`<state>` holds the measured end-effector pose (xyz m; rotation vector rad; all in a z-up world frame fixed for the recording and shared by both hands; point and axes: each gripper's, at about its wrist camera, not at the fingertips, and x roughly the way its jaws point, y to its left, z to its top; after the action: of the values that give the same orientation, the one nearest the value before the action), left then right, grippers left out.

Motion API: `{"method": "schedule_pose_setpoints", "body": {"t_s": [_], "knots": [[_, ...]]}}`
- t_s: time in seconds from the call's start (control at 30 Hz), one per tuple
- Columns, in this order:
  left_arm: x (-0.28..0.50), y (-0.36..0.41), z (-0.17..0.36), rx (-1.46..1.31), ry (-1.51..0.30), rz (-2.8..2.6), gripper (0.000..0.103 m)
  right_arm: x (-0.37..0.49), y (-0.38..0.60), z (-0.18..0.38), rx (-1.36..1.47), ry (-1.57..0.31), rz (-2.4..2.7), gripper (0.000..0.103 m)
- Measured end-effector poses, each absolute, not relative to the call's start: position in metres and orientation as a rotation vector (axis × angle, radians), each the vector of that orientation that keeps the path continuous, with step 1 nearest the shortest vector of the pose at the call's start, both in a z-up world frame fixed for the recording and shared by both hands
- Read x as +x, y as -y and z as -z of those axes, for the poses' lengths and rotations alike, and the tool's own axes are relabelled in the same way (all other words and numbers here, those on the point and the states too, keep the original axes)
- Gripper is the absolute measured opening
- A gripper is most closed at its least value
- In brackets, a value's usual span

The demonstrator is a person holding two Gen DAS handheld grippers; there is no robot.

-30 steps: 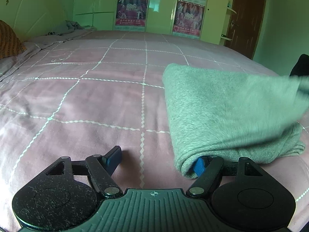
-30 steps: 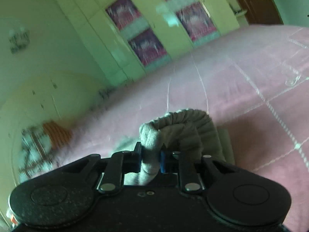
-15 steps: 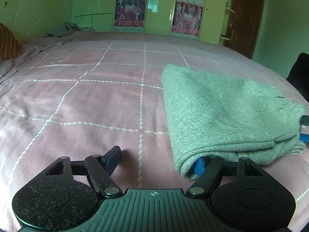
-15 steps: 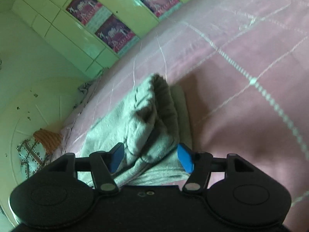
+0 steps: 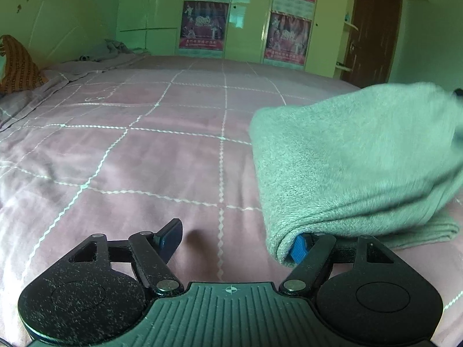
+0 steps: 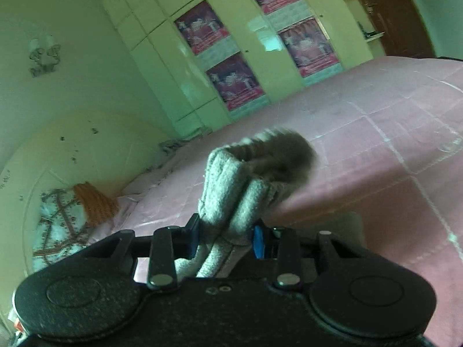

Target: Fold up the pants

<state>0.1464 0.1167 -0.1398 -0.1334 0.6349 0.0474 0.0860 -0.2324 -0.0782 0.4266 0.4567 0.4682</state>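
Note:
The grey-green knit pants (image 5: 347,156) lie folded on the pink bed, right of centre in the left wrist view; their right end is lifted and blurred. My left gripper (image 5: 235,240) rests open on the bed. Its right finger is tucked into the near fold of the pants and its left finger (image 5: 170,231) lies bare on the sheet. In the right wrist view my right gripper (image 6: 225,238) is closing, its blue pads pressing on a thick bunch of the pants (image 6: 231,190) that rises above the jaws.
The pink quilted bed sheet (image 5: 144,159) stretches wide to the left and ahead. An orange patterned pillow (image 5: 17,69) and a crumpled grey cloth (image 5: 107,49) sit at the far left. Green cupboards with posters (image 5: 202,20) and a brown door (image 5: 370,29) stand behind.
The right gripper let the pants go onto the bed half a second ago, then closed on a bunch again and raised it. The pants' right end lifted. The left gripper kept still.

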Motion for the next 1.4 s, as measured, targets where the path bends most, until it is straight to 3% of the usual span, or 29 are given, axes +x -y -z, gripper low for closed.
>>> {"method": "schedule_pose_setpoints", "body": {"t_s": [0.13,0.3,0.47,0.6,1.33,1.4], "knots": [[0.149,-0.112,0.143,-0.114,-0.659,-0.035,0.075,0.108,0.251,0.150,0.477,-0.733,-0.303,0.033],[0.148,-0.113,0.141,-0.130,-0.644,-0.042,0.075,0.108,0.252,0.146,0.485,-0.708,-0.327,0.033],[0.148,-0.110,0.144,-0.121,-0.657,-0.039,0.075,0.094,0.249,0.118,0.480,-0.563,-0.404,0.033],[0.149,-0.104,0.145,-0.091,-0.666,-0.037,0.075,0.115,0.261,0.166,0.537,-0.732,-0.332,0.034],[0.139,-0.109,0.137,-0.134,-0.610,-0.046,0.075,0.116,0.240,0.151,0.381,-0.724,-0.311,0.036],[0.136,-0.115,0.135,-0.177,-0.592,-0.052,0.075,0.109,0.239,0.132,0.380,-0.647,-0.343,0.035]]}}
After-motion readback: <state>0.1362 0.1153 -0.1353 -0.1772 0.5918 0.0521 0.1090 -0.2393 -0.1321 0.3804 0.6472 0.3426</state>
